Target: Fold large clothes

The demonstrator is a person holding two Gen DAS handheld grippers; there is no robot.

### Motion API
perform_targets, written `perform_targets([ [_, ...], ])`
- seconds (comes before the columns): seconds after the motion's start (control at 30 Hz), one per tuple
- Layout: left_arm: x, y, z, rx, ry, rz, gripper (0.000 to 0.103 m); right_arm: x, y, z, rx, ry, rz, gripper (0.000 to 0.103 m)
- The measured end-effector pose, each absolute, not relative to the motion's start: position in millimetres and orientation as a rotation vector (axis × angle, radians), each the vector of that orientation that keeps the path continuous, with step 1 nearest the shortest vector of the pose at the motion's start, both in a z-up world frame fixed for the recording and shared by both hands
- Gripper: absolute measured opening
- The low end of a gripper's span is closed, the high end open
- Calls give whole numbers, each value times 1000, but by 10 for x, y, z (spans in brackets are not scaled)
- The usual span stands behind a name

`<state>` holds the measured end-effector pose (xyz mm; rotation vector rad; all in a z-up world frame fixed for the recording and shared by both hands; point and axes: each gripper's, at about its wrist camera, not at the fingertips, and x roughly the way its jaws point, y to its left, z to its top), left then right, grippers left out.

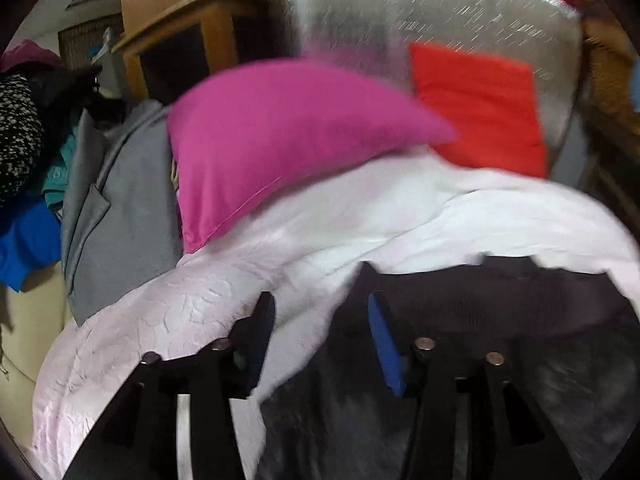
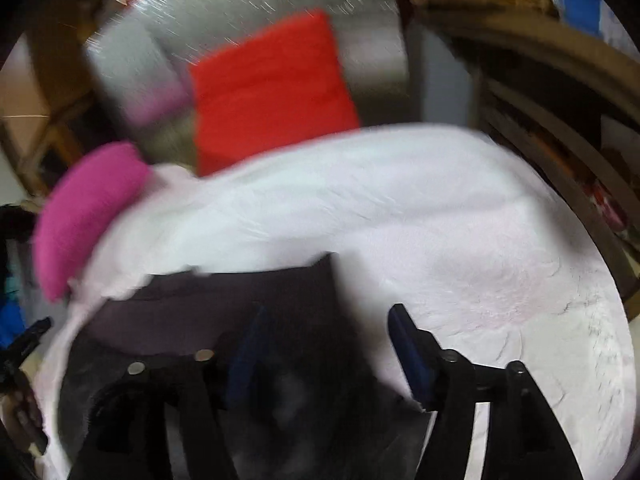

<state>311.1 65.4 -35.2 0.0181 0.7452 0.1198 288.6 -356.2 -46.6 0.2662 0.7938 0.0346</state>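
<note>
A dark garment [image 1: 500,312] lies on a white quilted bed cover [image 1: 160,320]; its top edge is flat and straight. In the right wrist view the same dark garment [image 2: 224,304] lies at lower left on the white cover [image 2: 460,240]. My left gripper [image 1: 320,312] is open, its jaws wide apart over the garment's left edge, holding nothing. My right gripper [image 2: 324,320] is open, its jaws wide apart over the garment's right edge, holding nothing. Both views are motion-blurred.
A pink pillow [image 1: 280,132] and a red pillow [image 1: 480,108] lean at the head of the bed against a silvery headboard [image 1: 400,12]. A grey jacket [image 1: 116,200] and piled clothes [image 1: 24,160] lie at left. Wooden shelves [image 2: 560,120] stand at right.
</note>
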Motion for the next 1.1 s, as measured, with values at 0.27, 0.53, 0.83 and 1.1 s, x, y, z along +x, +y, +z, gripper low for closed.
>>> perform_targets([
  [0.27, 2574, -219, -802, 202, 750, 18, 54, 2404, -2427, -880, -74, 784, 160, 75],
  [0.53, 2814, -86, -1371, 145, 903, 107, 57, 2727, -2550, -1419, -34, 853, 31, 75],
  [0.83, 2777, 99, -1169, 49, 920, 112, 56, 2629, -2663, -1222, 61, 854, 10, 75],
  [1.1, 2203, 370, -914, 21, 842, 155, 56, 1768, -2649, -861, 81, 713, 35, 79],
])
